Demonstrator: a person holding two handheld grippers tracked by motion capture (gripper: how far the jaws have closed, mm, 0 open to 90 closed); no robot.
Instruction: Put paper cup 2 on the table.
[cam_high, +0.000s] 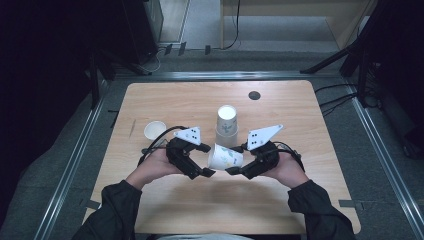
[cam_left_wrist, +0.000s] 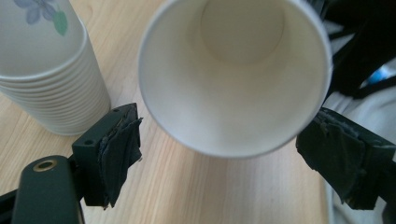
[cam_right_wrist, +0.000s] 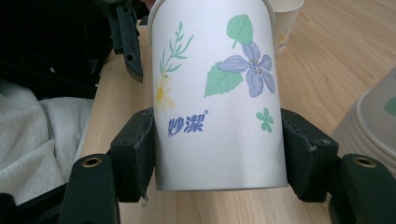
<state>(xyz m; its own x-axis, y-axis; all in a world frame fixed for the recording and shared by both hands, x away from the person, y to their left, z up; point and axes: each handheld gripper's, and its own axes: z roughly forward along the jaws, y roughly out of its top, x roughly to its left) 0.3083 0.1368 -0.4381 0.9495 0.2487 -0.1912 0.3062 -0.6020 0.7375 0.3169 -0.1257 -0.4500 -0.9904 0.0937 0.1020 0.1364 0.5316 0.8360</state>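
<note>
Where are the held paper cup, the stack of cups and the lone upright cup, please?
held paper cup (cam_right_wrist: 219, 116), right gripper view, printed side wall
stack of cups (cam_high: 227, 122), high view, upper wall
lone upright cup (cam_high: 154, 130), high view, inside of mouth

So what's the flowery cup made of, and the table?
The cup looks like thin paper: matte white wall, printed flowers, a rolled rim. The table looks like pale wood or a wood-look laminate, with fine grain lines; which one I cannot tell.
</note>
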